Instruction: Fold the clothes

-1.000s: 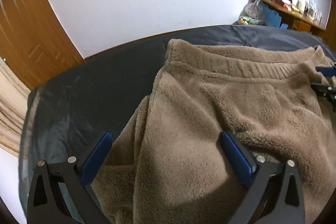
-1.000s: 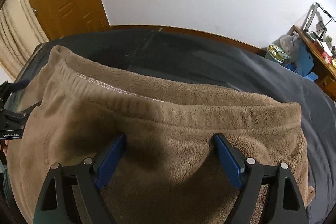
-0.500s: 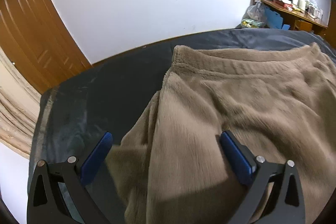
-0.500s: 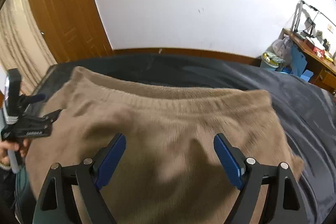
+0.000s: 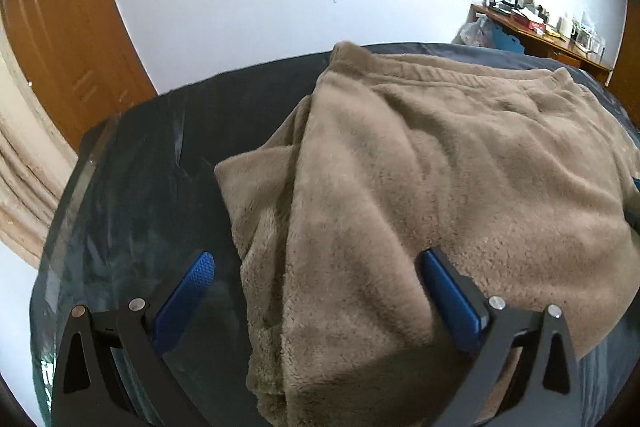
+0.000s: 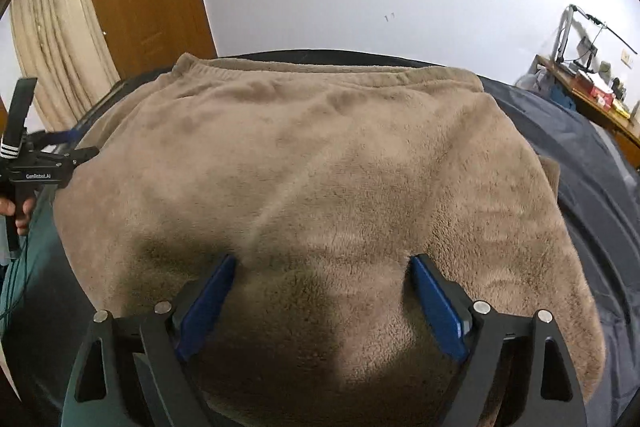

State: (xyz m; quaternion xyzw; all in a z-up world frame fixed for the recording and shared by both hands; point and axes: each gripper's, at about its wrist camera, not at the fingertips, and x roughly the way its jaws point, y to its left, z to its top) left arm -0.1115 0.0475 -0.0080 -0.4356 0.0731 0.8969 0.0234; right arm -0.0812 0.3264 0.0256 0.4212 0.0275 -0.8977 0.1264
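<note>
Two hand-held grippers, left [image 5: 316, 287] wide, right [image 6: 322, 287] opening, above one fleece garment [image 6: 320, 167]

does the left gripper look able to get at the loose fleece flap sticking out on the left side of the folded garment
Probably yes. The left gripper is open with nothing between its fingers, and the flap lies exposed on the dark bedcover just ahead of it. Nothing covers it; the right gripper, jaws opening, sits over the garment's other side.

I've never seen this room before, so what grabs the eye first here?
A big, fuzzy tan garment fills the middle, folded on a dark bed cover. The blue-padded right gripper, its jaws opening, hangs over the near edge without pinching it. A cluttered wooden desk stands far right by the white wall.
</note>
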